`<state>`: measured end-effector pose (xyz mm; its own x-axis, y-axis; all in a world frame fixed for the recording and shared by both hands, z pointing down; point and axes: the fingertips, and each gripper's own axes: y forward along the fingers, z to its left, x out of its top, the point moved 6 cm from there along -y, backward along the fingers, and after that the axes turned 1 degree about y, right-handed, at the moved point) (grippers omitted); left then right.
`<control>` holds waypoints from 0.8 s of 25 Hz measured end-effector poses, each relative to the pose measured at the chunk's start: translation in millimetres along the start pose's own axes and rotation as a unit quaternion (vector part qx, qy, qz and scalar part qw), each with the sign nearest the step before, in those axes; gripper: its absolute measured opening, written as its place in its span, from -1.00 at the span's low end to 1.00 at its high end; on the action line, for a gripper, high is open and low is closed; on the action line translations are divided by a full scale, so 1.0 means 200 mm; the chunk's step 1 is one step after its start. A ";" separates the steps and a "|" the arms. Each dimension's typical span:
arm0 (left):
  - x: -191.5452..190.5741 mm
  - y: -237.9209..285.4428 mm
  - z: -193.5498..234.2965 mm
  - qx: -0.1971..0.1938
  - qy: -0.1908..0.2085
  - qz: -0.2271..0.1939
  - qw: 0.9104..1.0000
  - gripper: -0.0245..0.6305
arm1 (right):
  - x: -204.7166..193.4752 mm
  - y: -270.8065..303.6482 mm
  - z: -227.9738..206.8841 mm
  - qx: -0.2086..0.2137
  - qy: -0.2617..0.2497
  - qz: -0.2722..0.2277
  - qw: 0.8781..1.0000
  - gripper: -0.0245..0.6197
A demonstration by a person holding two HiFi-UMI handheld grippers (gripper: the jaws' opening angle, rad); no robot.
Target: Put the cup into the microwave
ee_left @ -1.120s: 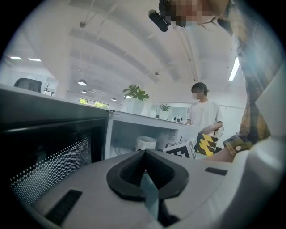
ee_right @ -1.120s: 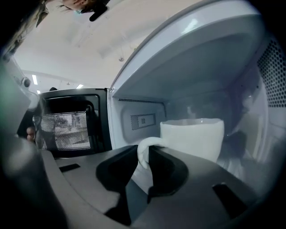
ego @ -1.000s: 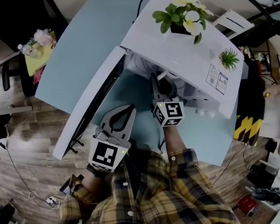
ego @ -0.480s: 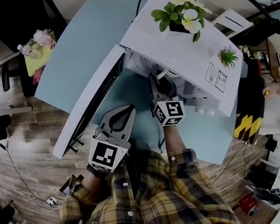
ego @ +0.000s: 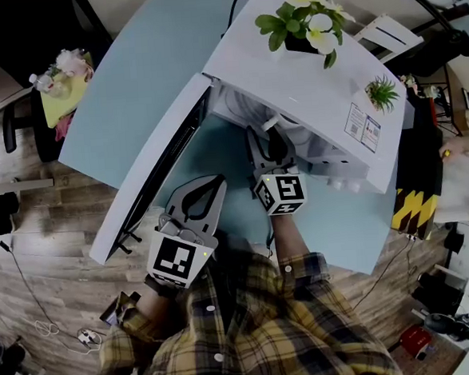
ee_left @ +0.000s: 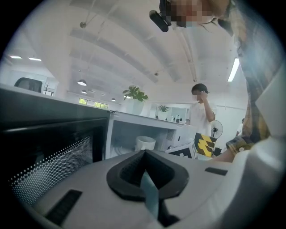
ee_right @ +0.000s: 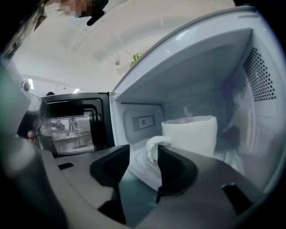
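Bright even light, fisheye-bent edges, dark corners

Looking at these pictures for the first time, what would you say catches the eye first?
The white microwave on the pale blue table, its door swung wide, with a white cup standing inside. The right claw sits at its mouth, jaws just opened, the cup's handle showing through their gap, ungripped. A flowering plant stands on top.
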<state>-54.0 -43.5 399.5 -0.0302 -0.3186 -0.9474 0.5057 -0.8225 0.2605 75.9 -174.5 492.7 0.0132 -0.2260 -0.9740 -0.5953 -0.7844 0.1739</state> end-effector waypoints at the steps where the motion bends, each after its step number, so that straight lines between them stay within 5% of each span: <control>1: 0.00 0.00 0.00 0.001 0.000 -0.001 1.000 -0.95 | 0.00 0.00 0.00 0.000 0.000 0.000 1.000 -0.37; 20: 0.08 -0.08 0.03 0.013 0.012 -0.027 0.999 -0.95 | 0.10 -0.20 0.01 0.007 0.031 0.013 0.999 -0.36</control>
<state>-67.3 -38.0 380.9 -0.0363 -0.2632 -0.9641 0.4816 -0.8499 0.2139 97.2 -146.5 466.0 0.0477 -0.2813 -0.9584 -0.6071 -0.7701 0.1958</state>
